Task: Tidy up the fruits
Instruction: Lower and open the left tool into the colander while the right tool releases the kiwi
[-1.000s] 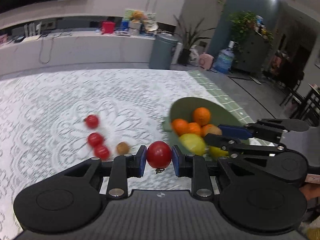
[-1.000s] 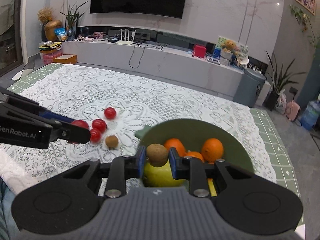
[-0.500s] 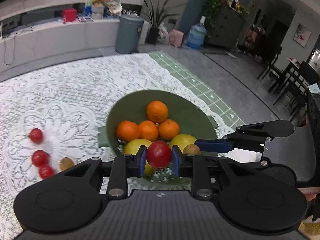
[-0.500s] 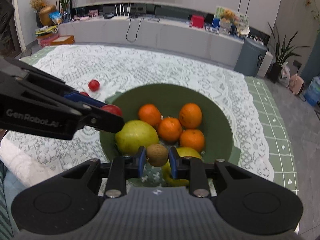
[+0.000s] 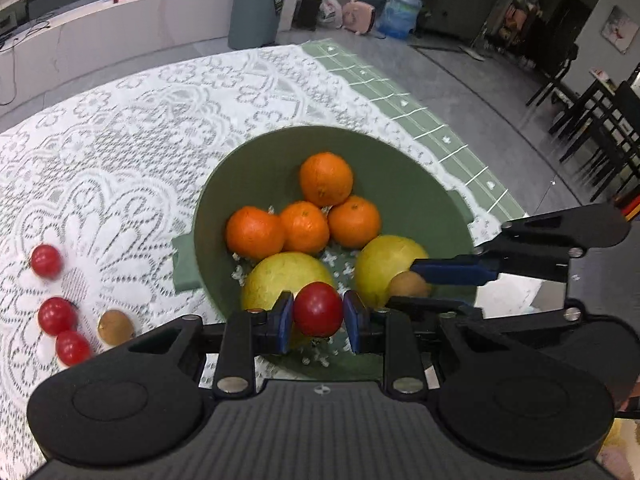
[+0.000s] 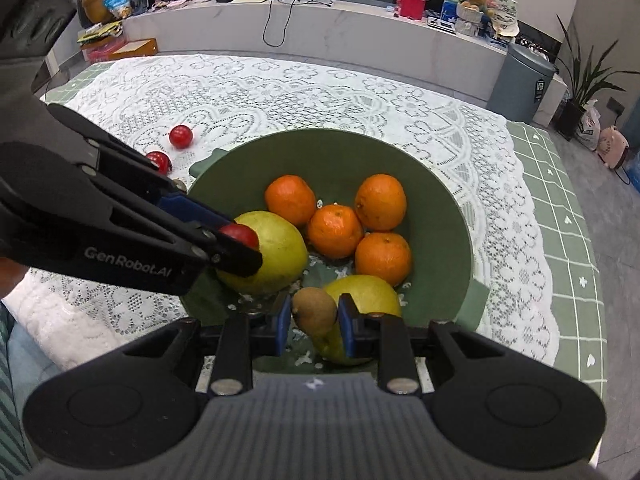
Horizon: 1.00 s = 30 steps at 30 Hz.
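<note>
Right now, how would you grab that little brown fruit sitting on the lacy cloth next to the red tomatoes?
I'd take the small brown fruit across its round middle, coming down from above. It lies alone on the lace tablecloth, apart from the cherry tomatoes beside it, so fingers probably fit on either side. Both tools are full now: the left tool holds a tomato, the right tool a brown fruit.

Grey floor (image 5: 460, 80), white marble counter (image 6: 340, 28)

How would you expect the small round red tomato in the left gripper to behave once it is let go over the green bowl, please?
The small round red tomato is smooth and round, so it will probably roll between the yellow-green pears in the green bowl. Its thin glossy skin likely bruises under hard squeezing.
</note>
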Available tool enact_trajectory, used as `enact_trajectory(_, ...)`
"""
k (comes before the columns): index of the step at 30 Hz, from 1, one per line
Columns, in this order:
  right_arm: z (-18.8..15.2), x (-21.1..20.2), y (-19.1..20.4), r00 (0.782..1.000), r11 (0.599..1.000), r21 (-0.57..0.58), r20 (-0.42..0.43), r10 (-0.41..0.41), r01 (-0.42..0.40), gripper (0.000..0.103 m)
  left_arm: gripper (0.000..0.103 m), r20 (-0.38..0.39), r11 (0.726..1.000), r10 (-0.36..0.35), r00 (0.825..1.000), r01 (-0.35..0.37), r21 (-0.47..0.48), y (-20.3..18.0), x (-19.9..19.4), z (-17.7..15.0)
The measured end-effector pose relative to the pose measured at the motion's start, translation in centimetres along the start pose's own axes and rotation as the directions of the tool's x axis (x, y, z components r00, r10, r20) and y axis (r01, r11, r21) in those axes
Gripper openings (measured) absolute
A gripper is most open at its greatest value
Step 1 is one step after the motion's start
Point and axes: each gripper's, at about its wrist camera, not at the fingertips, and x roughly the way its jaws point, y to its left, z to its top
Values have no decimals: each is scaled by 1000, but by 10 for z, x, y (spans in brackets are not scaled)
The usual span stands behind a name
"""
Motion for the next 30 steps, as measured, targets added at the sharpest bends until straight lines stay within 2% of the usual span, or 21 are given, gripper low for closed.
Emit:
enact_trajectory(12,10,14,10,999,998,-64,-31,22,-24,22,30,-66,1000,-8,998,10,26,2,-1,4)
enact_trajectory(18,11,15,13,999,997,-72,-46,30,-33,22,32,-67,1000,-6,998,7,14,3,0,4)
enact_trajectory(23,10,19,12,997,997,-52,-60,44,-48,22,42,-67,1000,-5,998,6,5,5,-1,1)
enact_trajectory(30,8,17,13,997,998,-33,-63,46,-49,23,47,-54,1000,-12,998,13,12,3,-5,-4)
